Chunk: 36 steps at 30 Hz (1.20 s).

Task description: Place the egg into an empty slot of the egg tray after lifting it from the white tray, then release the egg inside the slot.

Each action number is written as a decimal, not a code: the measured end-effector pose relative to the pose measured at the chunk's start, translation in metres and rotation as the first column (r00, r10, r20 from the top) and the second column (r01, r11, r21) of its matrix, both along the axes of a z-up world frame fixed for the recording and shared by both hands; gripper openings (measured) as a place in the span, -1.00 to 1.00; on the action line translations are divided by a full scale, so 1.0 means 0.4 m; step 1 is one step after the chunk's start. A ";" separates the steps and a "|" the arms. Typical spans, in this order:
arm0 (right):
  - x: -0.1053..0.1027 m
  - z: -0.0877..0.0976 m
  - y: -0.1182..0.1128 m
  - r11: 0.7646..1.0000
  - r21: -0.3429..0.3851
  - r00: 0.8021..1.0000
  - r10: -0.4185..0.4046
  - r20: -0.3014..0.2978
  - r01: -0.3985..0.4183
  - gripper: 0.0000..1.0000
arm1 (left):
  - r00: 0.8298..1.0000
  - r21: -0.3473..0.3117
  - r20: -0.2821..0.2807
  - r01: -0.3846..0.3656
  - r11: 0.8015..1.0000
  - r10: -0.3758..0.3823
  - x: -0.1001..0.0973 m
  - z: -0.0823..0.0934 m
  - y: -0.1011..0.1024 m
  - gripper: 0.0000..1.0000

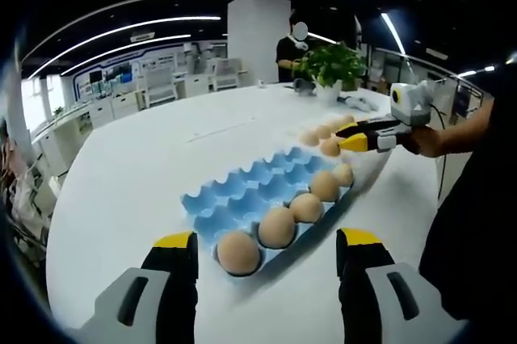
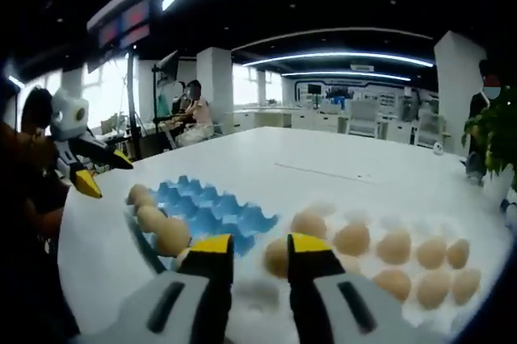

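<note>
A blue egg tray (image 1: 242,190) lies on the white table, with several brown eggs (image 1: 277,227) in its near row. My left gripper (image 1: 267,238) hovers open just short of that row, holding nothing. Beyond it a white tray (image 1: 367,162) holds more eggs (image 1: 323,131). My right gripper (image 1: 349,136) reaches in over it, its yellow tips beside one egg (image 1: 329,148). In the right gripper view, my right gripper (image 2: 260,245) has its jaws apart over the white tray (image 2: 359,216), and one egg (image 2: 276,257) sits just past the tips, not clamped. The left gripper (image 2: 103,173) hangs open beyond the blue tray (image 2: 206,207).
A potted plant (image 1: 331,65) stands at the table's far edge, with a person (image 1: 291,49) behind it. A hand (image 1: 428,140) holds the right gripper. The white table (image 1: 145,166) stretches wide to the left of the trays. Desks and chairs fill the office behind.
</note>
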State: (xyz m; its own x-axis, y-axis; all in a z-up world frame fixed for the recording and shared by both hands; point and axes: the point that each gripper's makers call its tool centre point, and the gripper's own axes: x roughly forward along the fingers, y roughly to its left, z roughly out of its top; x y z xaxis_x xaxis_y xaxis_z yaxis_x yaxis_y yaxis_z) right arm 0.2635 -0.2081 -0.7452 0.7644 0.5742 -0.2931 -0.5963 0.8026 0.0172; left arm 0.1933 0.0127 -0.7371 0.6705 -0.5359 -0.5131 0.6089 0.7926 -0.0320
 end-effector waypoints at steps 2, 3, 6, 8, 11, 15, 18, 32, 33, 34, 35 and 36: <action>0.006 0.002 -0.014 0.999 -0.002 0.999 -0.034 0.006 0.034 -0.49 | 1.000 0.003 -0.001 0.000 1.000 0.000 -0.001 -0.002 0.000 0.40; 0.009 0.003 -0.017 0.999 0.003 0.999 -0.042 0.003 0.042 -0.49 | 1.000 0.004 -0.001 0.000 1.000 0.000 -0.001 -0.003 0.000 0.40; 0.020 -0.008 -0.028 0.997 0.001 0.997 -0.076 -0.022 0.076 -0.47 | 1.000 0.002 -0.002 0.003 1.000 -0.003 -0.002 -0.002 -0.004 0.40; 0.027 -0.017 -0.028 0.996 -0.007 0.996 -0.086 -0.032 0.086 -0.47 | 1.000 0.002 -0.001 0.005 1.000 -0.005 -0.002 -0.001 -0.006 0.40; 0.036 -0.029 -0.021 0.996 -0.019 0.995 -0.085 -0.043 0.085 -0.46 | 1.000 0.001 0.000 0.004 1.000 -0.004 -0.002 0.001 -0.006 0.40; 0.044 -0.055 -0.014 0.994 -0.074 0.995 -0.081 -0.061 0.077 -0.44 | 1.000 0.003 0.000 0.001 1.000 -0.001 -0.003 0.002 -0.002 0.40; 0.050 -0.058 -0.003 0.993 -0.105 0.997 -0.067 -0.046 0.062 -0.46 | 1.000 0.003 0.000 -0.002 1.000 0.002 -0.003 0.003 0.002 0.39; 0.067 -0.083 -0.007 0.962 -0.264 0.982 -0.118 -0.146 0.077 -0.47 | 1.000 -0.001 -0.001 0.006 1.000 -0.006 0.007 0.003 -0.002 0.39; 0.069 -0.083 -0.007 0.961 -0.265 0.980 -0.123 -0.160 0.077 -0.47 | 1.000 -0.001 -0.001 0.007 1.000 -0.007 0.008 0.003 -0.002 0.39; 0.068 -0.082 -0.008 0.962 -0.262 0.978 -0.127 -0.168 0.080 -0.47 | 1.000 -0.001 -0.001 0.007 1.000 -0.007 0.008 0.003 -0.002 0.39; 0.065 -0.084 -0.011 0.960 -0.270 0.972 -0.134 -0.191 0.079 -0.47 | 1.000 0.000 -0.001 0.009 1.000 -0.009 0.009 0.004 -0.001 0.39; 0.060 -0.084 -0.014 0.960 -0.265 0.966 -0.144 -0.216 0.084 -0.47 | 1.000 -0.001 0.000 0.008 1.000 -0.008 0.010 0.005 -0.001 0.39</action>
State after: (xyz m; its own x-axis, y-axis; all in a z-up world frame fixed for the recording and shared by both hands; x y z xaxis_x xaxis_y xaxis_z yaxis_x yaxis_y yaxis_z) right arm 0.2874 -0.2136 -0.7789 0.7144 0.3715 -0.5930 -0.5042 0.8609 -0.0680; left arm 0.1971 0.0125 -0.7352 0.6661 -0.5421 -0.5123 0.6155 0.7875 -0.0330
